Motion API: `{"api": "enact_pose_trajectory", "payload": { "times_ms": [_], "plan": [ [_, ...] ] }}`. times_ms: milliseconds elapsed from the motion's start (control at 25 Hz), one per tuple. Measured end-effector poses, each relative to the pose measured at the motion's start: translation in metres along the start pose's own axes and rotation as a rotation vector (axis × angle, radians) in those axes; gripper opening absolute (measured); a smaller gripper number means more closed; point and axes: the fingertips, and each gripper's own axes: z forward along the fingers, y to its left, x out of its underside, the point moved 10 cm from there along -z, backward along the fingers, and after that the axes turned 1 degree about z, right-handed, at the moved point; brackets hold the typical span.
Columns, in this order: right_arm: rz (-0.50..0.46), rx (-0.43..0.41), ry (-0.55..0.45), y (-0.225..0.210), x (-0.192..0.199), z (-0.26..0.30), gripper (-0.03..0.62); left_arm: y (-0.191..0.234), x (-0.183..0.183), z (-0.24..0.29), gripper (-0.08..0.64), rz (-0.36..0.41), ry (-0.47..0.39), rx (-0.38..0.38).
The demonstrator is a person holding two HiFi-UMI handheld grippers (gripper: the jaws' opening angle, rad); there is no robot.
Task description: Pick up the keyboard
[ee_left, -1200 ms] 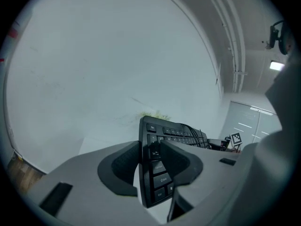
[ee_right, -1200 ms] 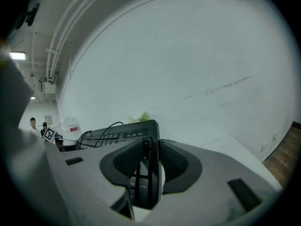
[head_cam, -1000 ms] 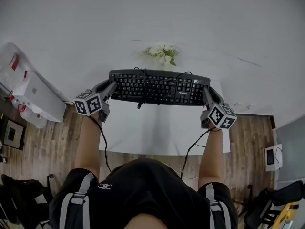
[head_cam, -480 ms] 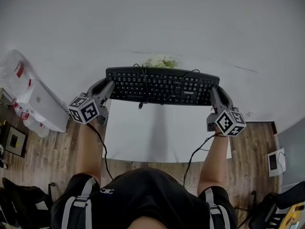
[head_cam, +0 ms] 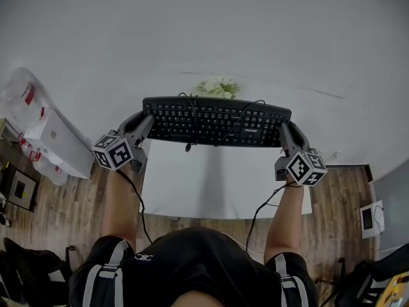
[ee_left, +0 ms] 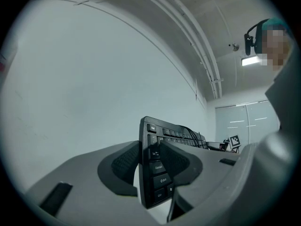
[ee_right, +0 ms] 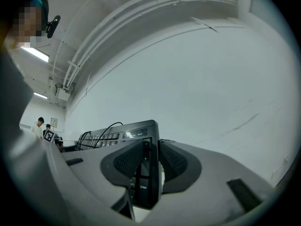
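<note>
A black keyboard (head_cam: pixel 217 121) hangs level above the white table (head_cam: pixel 217 178), gripped at both ends. My left gripper (head_cam: pixel 146 121) is shut on its left end. In the left gripper view the keyboard (ee_left: pixel 160 180) stands edge-on between the dark pads (ee_left: pixel 123 166) of the left gripper (ee_left: pixel 149 159). My right gripper (head_cam: pixel 283 130) is shut on the right end. The right gripper view shows the keyboard (ee_right: pixel 141 188) pinched between the jaws of the right gripper (ee_right: pixel 150 161). Its black cable (head_cam: pixel 192 117) lies looped across the keys.
A small bunch of white flowers (head_cam: pixel 218 87) sits on the table just behind the keyboard. A white box (head_cam: pixel 54 139) and plastic bags stand at the left on the wooden floor. A white wall fills the far side.
Both grippers have risen together with the keyboard, lifting it off the table. Since half a second ago it has barely moved.
</note>
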Motion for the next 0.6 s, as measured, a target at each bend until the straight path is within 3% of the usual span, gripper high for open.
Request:
{"api": "enact_pose_trajectory", "payload": {
  "times_ms": [600],
  "plan": [
    [0.025,-0.005,0.037,-0.0063,0.0069,0.0099,0.117,0.005,0.0034,0.002,0.15,-0.024,0.014,-0.012]
  ]
}}
